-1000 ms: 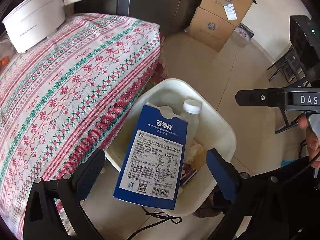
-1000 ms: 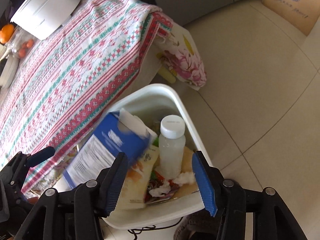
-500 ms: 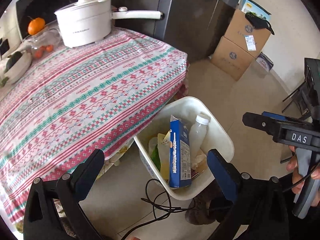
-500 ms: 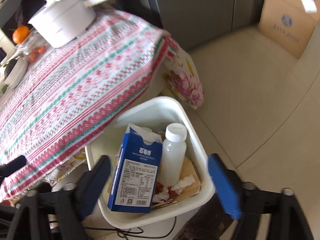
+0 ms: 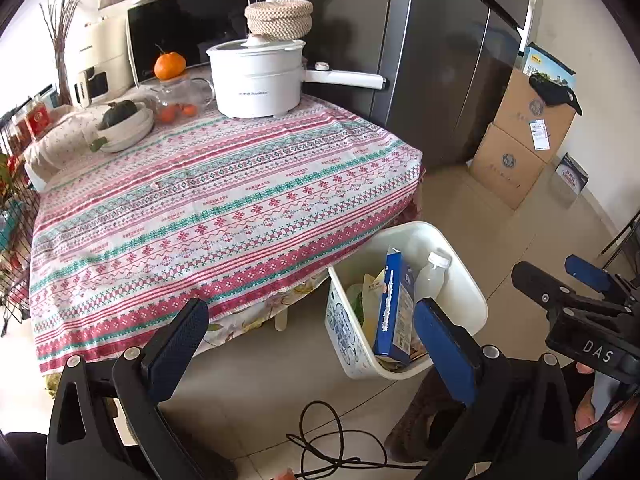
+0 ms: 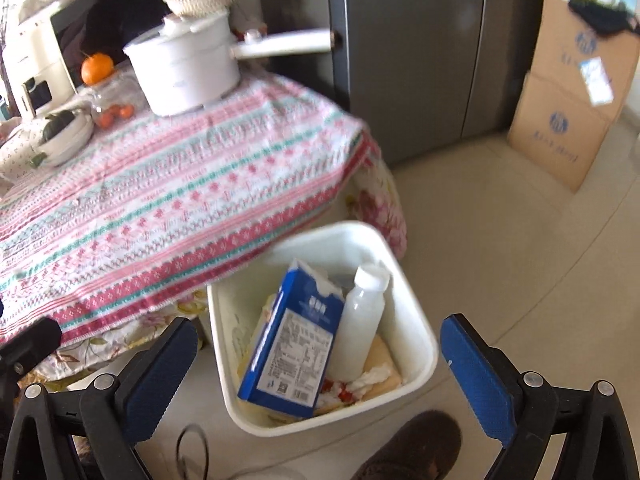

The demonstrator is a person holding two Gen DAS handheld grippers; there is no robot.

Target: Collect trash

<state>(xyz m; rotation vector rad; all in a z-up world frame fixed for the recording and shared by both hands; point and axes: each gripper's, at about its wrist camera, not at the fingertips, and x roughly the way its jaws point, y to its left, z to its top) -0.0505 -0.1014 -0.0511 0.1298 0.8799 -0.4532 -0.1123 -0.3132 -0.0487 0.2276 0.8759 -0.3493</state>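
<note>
A white trash bin [image 5: 468, 300] [image 6: 416, 320] stands on the floor by the table's corner. In it a blue carton [image 5: 394, 308] [image 6: 294, 340] leans upright beside a white-capped plastic bottle [image 5: 430, 276] [image 6: 360, 320], with wrappers and tissue [image 6: 372, 378] below. My left gripper [image 5: 310, 348] is open and empty, above and back from the bin. My right gripper [image 6: 318, 368] is open and empty, over the bin's near side; it also shows at the right of the left wrist view [image 5: 568, 292].
The table has a striped cloth [image 5: 208, 208] with a white pot [image 5: 256, 80], a bowl [image 5: 124, 128] and oranges [image 5: 170, 66] at the back. A dark fridge [image 5: 440, 60] and cardboard boxes [image 5: 520, 140] stand behind. A black cable [image 5: 320, 440] and a slipper [image 6: 412, 440] lie on the floor.
The blue carton has dropped from between my left gripper's fingers into the bin and settled upright. Both grippers have pulled up and back from the bin.
</note>
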